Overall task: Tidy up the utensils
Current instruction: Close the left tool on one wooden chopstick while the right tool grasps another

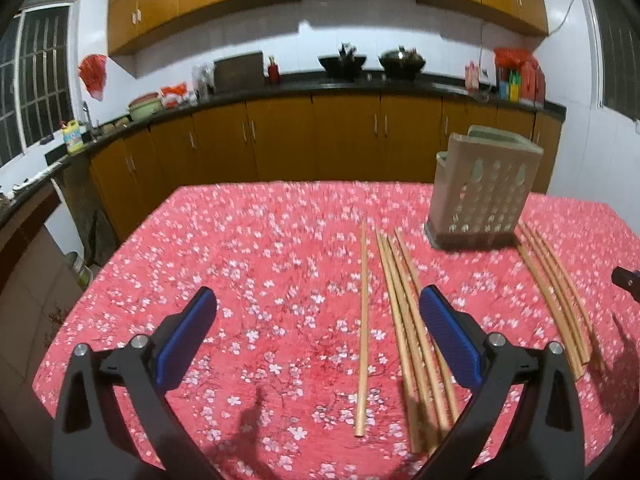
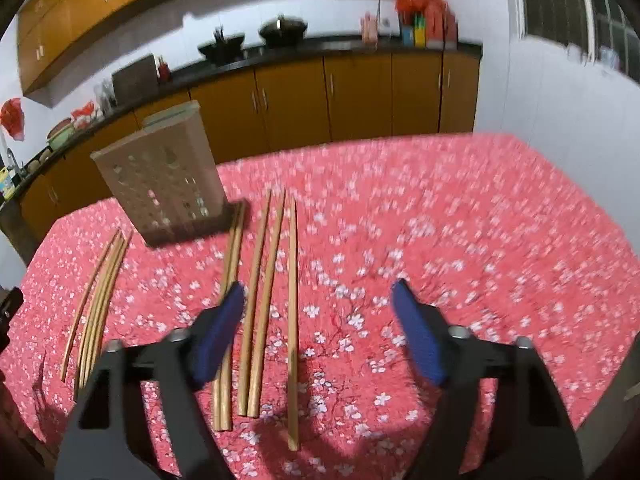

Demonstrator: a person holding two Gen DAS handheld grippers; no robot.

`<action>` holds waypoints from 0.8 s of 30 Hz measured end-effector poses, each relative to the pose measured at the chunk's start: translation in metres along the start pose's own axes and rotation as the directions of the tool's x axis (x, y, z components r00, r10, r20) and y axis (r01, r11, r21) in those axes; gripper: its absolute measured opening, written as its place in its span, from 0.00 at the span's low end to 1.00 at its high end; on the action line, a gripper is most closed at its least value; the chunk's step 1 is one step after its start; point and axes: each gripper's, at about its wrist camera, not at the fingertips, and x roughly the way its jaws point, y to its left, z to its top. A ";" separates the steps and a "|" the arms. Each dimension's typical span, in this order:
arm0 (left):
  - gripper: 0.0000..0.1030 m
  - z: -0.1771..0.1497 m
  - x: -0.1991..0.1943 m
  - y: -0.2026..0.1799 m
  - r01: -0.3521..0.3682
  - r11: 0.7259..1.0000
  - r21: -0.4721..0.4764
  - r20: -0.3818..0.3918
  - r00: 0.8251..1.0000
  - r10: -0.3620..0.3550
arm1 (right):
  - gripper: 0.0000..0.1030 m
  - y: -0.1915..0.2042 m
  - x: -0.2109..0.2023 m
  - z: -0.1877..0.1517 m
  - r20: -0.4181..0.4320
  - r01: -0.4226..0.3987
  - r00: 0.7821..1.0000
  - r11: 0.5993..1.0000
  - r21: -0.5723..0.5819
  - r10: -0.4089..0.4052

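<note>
Several wooden chopsticks lie on the red floral tablecloth (image 1: pixel 260 240). In the left wrist view a single chopstick (image 1: pixel 363 328) lies between my fingers, a bunch (image 1: pixel 416 344) lies by the right finger, and another bunch (image 1: pixel 554 300) lies further right. A beige perforated utensil holder (image 1: pixel 482 188) stands upright behind them. My left gripper (image 1: pixel 316 308) is open and empty above the cloth. In the right wrist view my right gripper (image 2: pixel 318 300) is open and empty over chopsticks (image 2: pixel 260 300), with the single one (image 2: pixel 293 320) between the fingers. The holder (image 2: pixel 164 176) stands far left.
Kitchen counters with orange cabinets (image 1: pixel 320 136) run behind the table, with woks (image 1: pixel 402 62) and bottles on top. The table's far edge (image 1: pixel 304 184) lies in front of the cabinets. The other gripper's tip (image 1: pixel 626 280) shows at the right edge of the left wrist view.
</note>
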 end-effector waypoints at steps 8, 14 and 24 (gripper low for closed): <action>0.48 -0.011 0.032 -0.008 0.108 0.994 0.025 -0.141 0.985 -0.103 | 0.38 0.011 0.037 -0.013 -0.125 -0.028 0.992 0.999 -0.027 0.024; 0.32 -0.017 0.049 -0.016 0.147 0.988 0.044 -0.203 0.970 -0.136 | 0.34 0.013 0.045 -0.019 -0.152 -0.039 0.988 0.998 -0.039 0.032; 0.08 -0.028 0.073 -0.025 0.164 0.985 0.061 -0.296 0.945 -0.139 | 0.08 0.014 0.047 -0.021 -0.137 -0.009 0.991 0.996 -0.090 -0.003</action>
